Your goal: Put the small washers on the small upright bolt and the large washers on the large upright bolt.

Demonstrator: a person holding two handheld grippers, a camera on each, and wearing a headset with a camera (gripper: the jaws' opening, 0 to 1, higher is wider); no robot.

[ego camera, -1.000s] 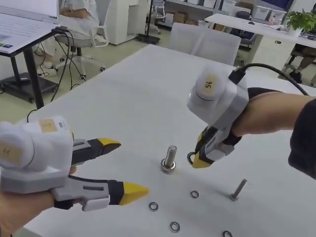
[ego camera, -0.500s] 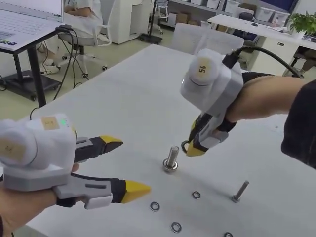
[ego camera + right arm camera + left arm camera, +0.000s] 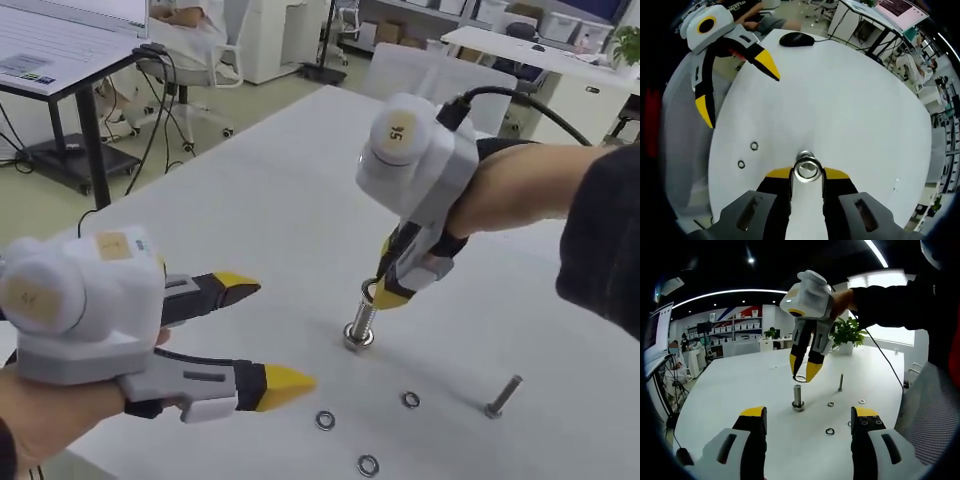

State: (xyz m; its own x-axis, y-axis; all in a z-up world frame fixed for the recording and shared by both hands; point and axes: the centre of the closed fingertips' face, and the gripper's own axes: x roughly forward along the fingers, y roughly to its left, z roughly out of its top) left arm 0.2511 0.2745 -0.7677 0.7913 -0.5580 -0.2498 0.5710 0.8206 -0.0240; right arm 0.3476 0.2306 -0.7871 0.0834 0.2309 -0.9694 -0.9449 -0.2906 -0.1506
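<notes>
— On the white desk [image 3: 280,200], what are the two tongs doing?
— The left tongs [image 3: 278,335] are hovering low near the front edge, with the jaws gaping wide and carrying nothing. The right tongs [image 3: 380,297] are pointing downward and pinching a large washer [image 3: 368,291] by its rim.
— Where is that washer sitting relative to the bolts?
— It is hanging directly over the large upright bolt [image 3: 361,322]. The left gripper view is showing a thin gap between the ring and the bolt's top. The right gripper view is looking down through the ring. The small bolt [image 3: 503,396] is standing off to the right, well apart.
— Any loose ones?
— Three washers [image 3: 325,420] are lying flat near the bolts. I cannot tell their sizes.
</notes>
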